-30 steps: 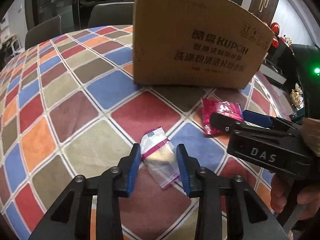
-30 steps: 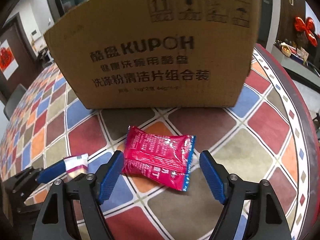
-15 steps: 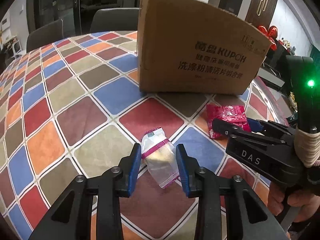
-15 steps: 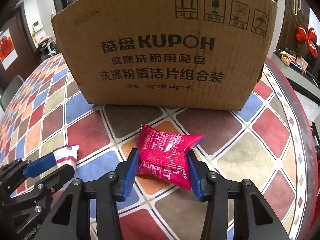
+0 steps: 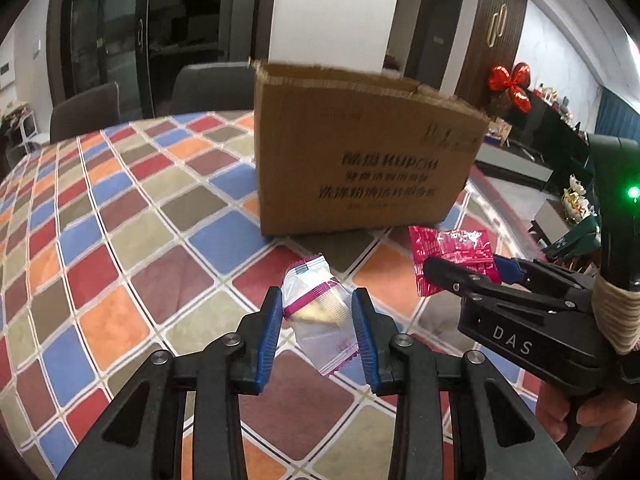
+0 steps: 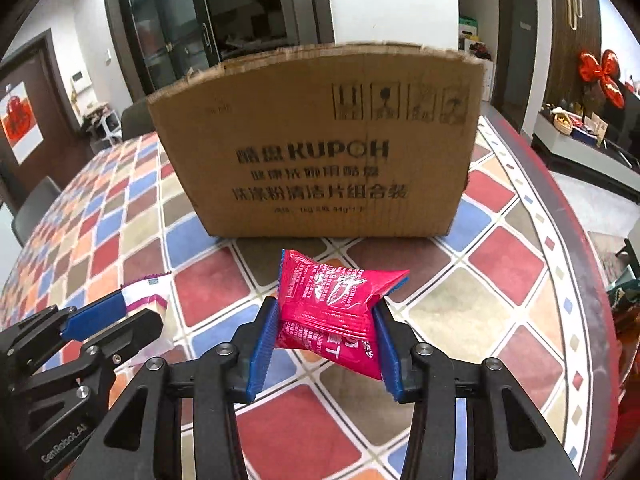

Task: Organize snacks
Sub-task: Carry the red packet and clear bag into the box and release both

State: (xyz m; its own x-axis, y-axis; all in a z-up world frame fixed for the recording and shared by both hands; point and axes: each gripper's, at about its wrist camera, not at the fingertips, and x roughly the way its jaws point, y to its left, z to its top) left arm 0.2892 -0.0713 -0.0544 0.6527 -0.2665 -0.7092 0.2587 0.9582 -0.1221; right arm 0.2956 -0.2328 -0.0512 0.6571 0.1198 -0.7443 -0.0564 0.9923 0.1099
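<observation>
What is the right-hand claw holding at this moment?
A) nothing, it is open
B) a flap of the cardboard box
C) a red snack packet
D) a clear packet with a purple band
C: the right gripper is closed on the red snack packet, pinched between its blue pads, while the clear packet with the purple band sits in the left gripper and the cardboard box stands untouched behind.

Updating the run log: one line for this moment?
left gripper: shut on clear packet | right gripper: shut on red packet | cardboard box: ahead on table
</observation>
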